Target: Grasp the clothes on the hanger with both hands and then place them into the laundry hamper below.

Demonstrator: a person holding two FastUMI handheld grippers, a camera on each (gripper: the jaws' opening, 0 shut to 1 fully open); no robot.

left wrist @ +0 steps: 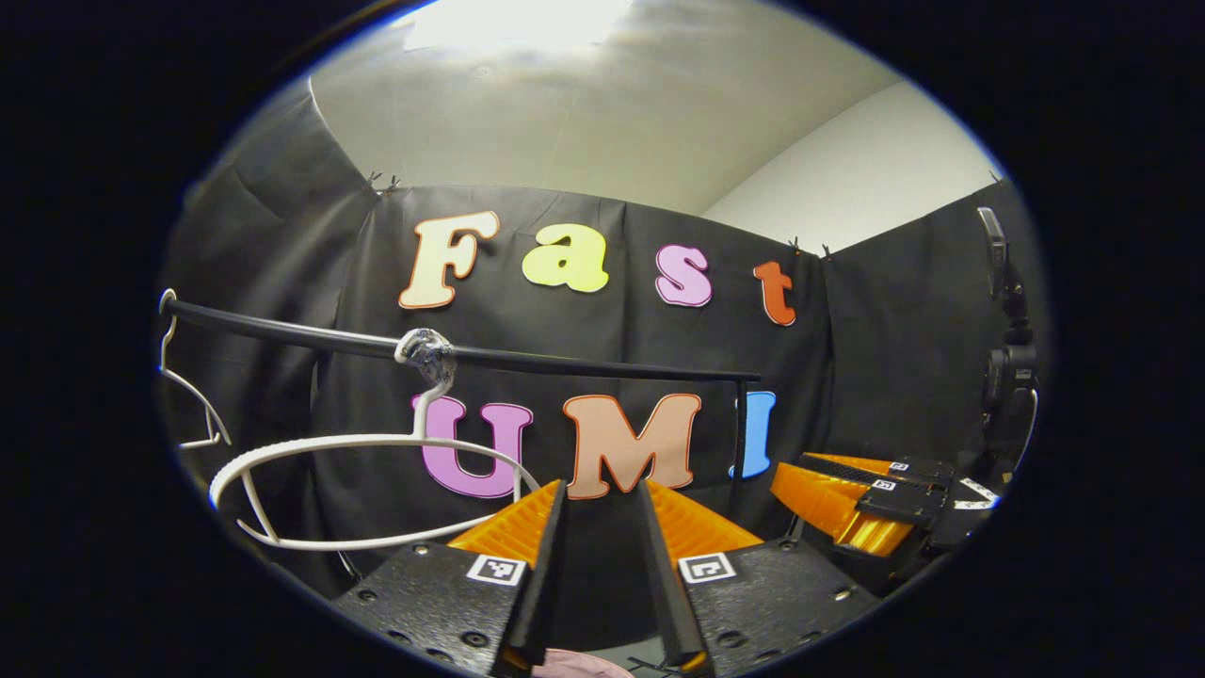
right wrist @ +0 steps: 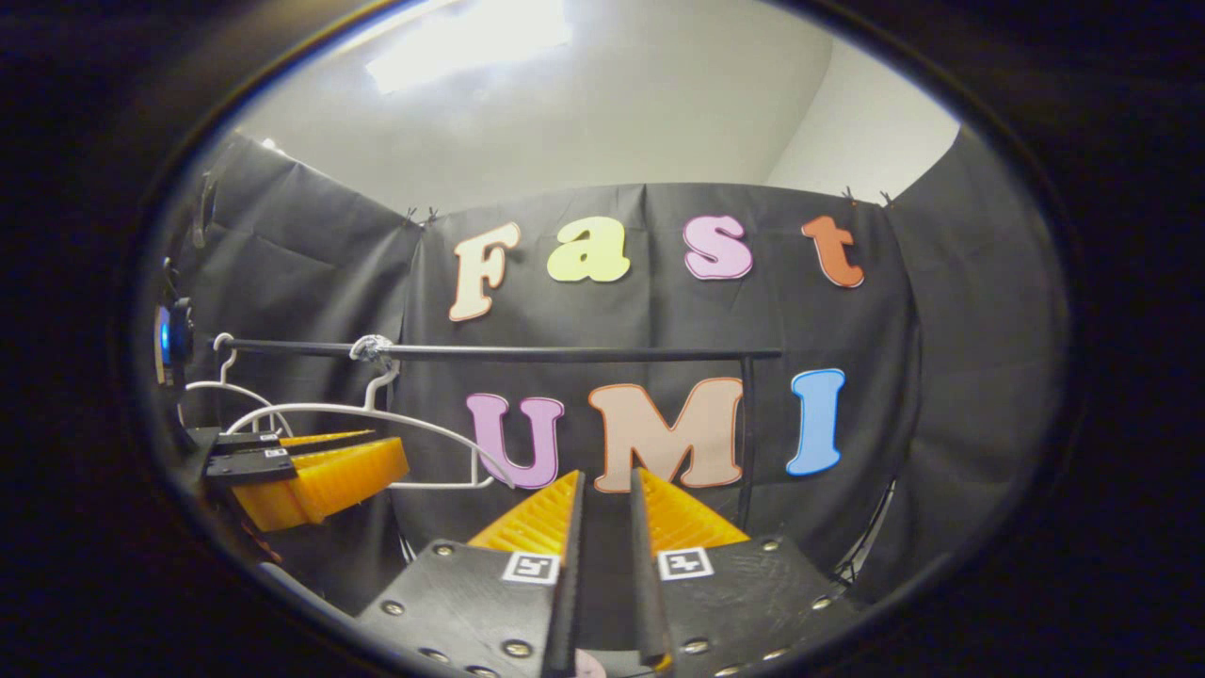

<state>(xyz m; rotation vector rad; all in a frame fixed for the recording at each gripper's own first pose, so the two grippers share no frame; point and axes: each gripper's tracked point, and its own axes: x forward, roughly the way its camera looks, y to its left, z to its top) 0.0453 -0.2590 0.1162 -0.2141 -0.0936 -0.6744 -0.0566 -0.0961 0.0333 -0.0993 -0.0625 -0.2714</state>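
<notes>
Left gripper view is showing the bare white plastic hanger (left wrist: 311,471) hanging on the black rail (left wrist: 565,361); pink cloth (left wrist: 579,665) is peeking between the left claw (left wrist: 602,527), narrowly parted. Right claw (right wrist: 602,513) likewise over cloth (right wrist: 588,667). Whether either is actually gripping it, I cannot tell; a loose pinch could be dropping the garment beside the hamper.

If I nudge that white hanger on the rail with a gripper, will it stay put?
Probably not. The white hanger hangs bare from the black rail by one thin hook, so it would likely swing or slide. Its slim open frame suggests it is light, perhaps slightly springy.
</notes>
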